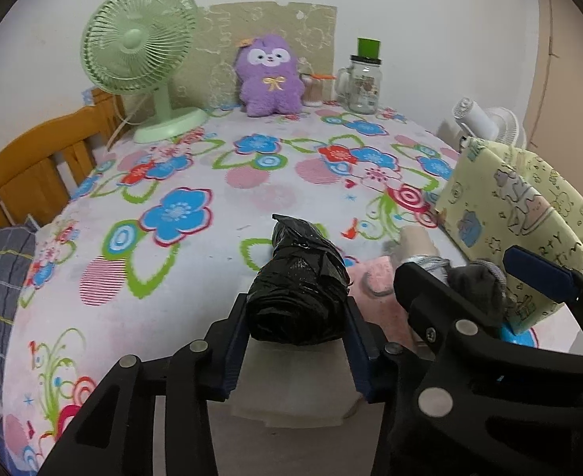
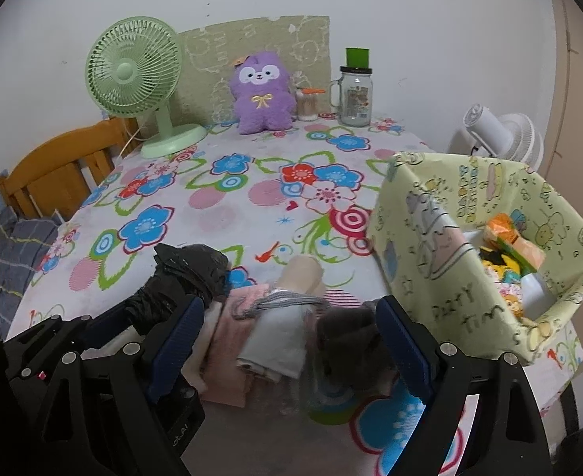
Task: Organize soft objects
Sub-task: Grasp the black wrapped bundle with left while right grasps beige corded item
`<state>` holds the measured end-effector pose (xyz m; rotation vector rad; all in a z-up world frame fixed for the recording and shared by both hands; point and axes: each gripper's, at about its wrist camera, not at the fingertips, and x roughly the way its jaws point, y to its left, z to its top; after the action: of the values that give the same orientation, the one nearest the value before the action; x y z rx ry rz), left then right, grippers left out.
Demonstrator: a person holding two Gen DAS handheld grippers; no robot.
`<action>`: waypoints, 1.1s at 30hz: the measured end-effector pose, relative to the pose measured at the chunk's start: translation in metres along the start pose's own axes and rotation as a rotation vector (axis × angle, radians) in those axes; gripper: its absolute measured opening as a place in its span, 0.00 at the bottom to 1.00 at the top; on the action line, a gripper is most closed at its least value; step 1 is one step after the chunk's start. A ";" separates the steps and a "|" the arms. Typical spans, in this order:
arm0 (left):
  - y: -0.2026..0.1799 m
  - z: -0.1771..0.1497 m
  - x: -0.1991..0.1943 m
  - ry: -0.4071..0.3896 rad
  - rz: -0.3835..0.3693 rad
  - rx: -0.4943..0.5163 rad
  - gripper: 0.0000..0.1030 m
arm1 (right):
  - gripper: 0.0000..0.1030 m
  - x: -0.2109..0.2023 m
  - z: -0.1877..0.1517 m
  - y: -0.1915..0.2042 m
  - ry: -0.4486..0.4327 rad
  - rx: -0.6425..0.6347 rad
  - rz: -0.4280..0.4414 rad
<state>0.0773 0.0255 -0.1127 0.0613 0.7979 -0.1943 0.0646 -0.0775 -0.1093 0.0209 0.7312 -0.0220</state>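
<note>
So the left gripper point(image 1: 297, 331) is clamped on a black plastic bundle point(image 1: 299, 289), bottom middle of the left wrist view, pads pressing its sides. It sits on a whitish folded piece there. The right gripper point(image 2: 291, 341) has its jaws spread wide over the pile at the bottom of its own view, nothing pinched yet: a grey-white rolled cloth point(image 2: 279, 337) and a dark grey sock point(image 2: 347, 337) lie between them on a pink towel point(image 2: 235, 357).

Progress-wise I'd say it's partway. The yellow-green fabric bin point(image 2: 450, 246), right side of the frame, already has a few colourful soft things inside. The bundle, roll, sock and towel are all outside it, just beside it, so that's what's left, as far as I can judge.

Surface is a flowery tablecloth point(image 1: 180, 214). Up top against the white wall: a green desk fan point(image 1: 140, 55), a purple plush toy point(image 1: 269, 75) and a glass jar mug point(image 1: 362, 83). A wooden chair point(image 1: 33, 166) sits at the left edge, and a white fan point(image 2: 497, 131) sits behind the bin.
</note>
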 end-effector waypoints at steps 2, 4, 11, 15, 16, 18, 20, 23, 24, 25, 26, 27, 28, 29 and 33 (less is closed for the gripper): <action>0.007 0.000 -0.001 -0.001 0.017 -0.012 0.44 | 0.88 0.003 0.001 0.003 0.007 -0.002 0.010; 0.012 0.001 0.001 0.001 0.029 -0.025 0.44 | 0.88 0.008 0.002 0.005 0.015 -0.002 0.017; 0.018 0.009 0.012 0.009 0.043 -0.045 0.44 | 0.81 0.028 0.012 0.007 0.043 -0.002 0.009; 0.016 0.016 0.019 0.017 0.032 -0.046 0.44 | 0.75 0.042 0.021 0.006 0.063 0.000 -0.003; 0.015 0.017 0.021 0.018 0.030 -0.044 0.44 | 0.73 0.045 0.022 0.006 0.069 0.003 -0.003; 0.013 0.019 0.025 0.026 0.027 -0.038 0.44 | 0.72 0.053 0.025 0.003 0.085 0.013 -0.009; 0.011 0.021 0.030 0.037 0.026 -0.036 0.44 | 0.70 0.060 0.026 0.001 0.098 0.022 -0.018; 0.009 0.022 0.038 0.052 0.034 -0.029 0.44 | 0.63 0.070 0.027 -0.004 0.133 0.037 -0.013; 0.009 0.021 0.040 0.056 0.035 -0.030 0.44 | 0.61 0.074 0.027 -0.006 0.152 0.049 -0.001; 0.009 0.021 0.041 0.059 0.036 -0.030 0.44 | 0.59 0.077 0.026 -0.008 0.166 0.060 0.006; 0.008 0.021 0.042 0.060 0.036 -0.027 0.44 | 0.58 0.080 0.026 -0.009 0.176 0.067 0.009; 0.007 0.021 0.042 0.061 0.037 -0.025 0.44 | 0.55 0.081 0.026 -0.009 0.180 0.068 0.009; 0.007 0.021 0.043 0.061 0.039 -0.024 0.44 | 0.50 0.082 0.026 -0.009 0.185 0.068 0.008; 0.006 0.022 0.044 0.062 0.041 -0.021 0.44 | 0.46 0.083 0.026 -0.010 0.192 0.069 0.002; 0.005 0.022 0.043 0.060 0.046 -0.019 0.44 | 0.31 0.085 0.025 -0.011 0.202 0.062 -0.009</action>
<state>0.1231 0.0211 -0.1285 0.0681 0.8576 -0.1423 0.1440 -0.0899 -0.1474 0.0802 0.9329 -0.0519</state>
